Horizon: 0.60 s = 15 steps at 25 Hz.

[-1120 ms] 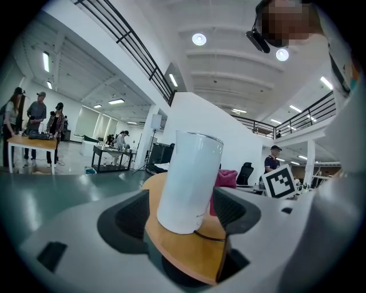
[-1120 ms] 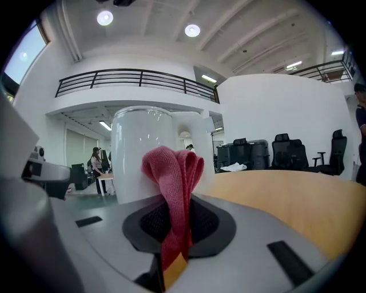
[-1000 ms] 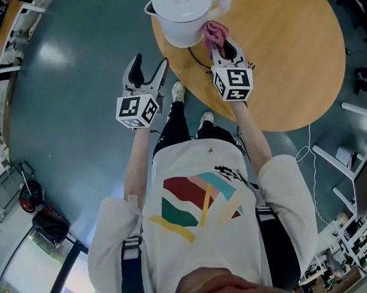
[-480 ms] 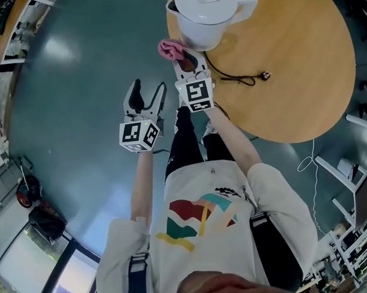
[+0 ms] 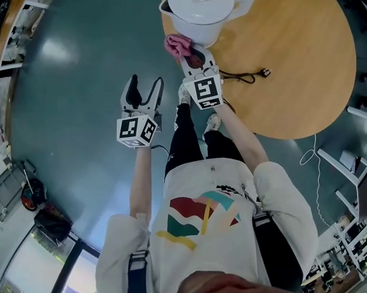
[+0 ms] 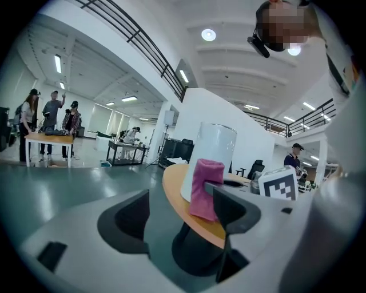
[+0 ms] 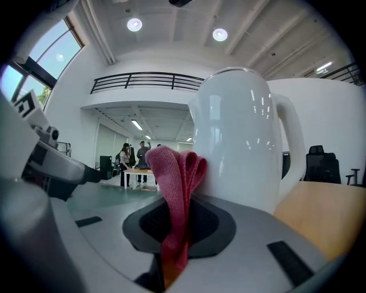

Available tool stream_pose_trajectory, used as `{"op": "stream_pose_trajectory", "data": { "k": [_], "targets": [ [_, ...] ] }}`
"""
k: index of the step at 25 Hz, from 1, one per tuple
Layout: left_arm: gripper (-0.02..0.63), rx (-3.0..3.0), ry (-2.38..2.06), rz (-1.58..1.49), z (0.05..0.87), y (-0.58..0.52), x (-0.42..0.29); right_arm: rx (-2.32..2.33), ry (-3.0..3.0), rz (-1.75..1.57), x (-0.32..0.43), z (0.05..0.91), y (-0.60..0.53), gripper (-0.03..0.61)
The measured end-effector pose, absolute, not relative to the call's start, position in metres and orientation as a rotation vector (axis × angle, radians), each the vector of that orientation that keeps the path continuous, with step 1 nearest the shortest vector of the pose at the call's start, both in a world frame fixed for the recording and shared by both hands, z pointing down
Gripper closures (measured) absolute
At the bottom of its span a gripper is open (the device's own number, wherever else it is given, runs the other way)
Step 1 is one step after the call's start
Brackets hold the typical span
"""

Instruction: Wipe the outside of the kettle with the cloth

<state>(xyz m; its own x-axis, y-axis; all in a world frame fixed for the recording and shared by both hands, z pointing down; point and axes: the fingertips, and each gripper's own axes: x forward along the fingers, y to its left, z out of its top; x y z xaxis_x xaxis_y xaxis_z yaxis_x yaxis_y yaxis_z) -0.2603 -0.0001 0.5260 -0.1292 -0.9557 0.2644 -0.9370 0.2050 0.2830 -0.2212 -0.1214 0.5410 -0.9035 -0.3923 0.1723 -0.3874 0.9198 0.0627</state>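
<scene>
Head view shows the right gripper (image 5: 194,54) clamped on the pink cloth (image 5: 176,44) just beside the white kettle (image 5: 200,16), left gripper view shows the left gripper (image 6: 180,207) with jaws apart, empty, short of the kettle, and right gripper view puts the cloth against the kettle's wall, so wiping seems under way and the next move calls for a sweep round its side.

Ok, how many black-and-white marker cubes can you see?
2. One black-and-white marker cube is on the open left gripper over the grey floor; the other is on the right gripper, which grips the pink cloth.

The kettle (image 5: 200,19) is showing white, the cloth (image 5: 176,45) pink, the table (image 5: 301,66) tan, the floor (image 5: 79,86) glossy teal.
</scene>
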Motion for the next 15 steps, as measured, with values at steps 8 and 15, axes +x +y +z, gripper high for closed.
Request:
{"op": "stream_pose_trajectory", "data": {
  "k": [8, 15],
  "targets": [
    [0.232, 1.861, -2.035, -0.071, 0.511, -0.038, -0.245, 0.573, -2.911, -0.072, -0.193, 0.51, -0.128, 0.534],
    [0.232, 1.886, -1.991, -0.057, 0.52, -0.07, -0.216, 0.564, -2.86, -0.096, -0.137, 0.525, -0.164, 0.534]
  ]
}}
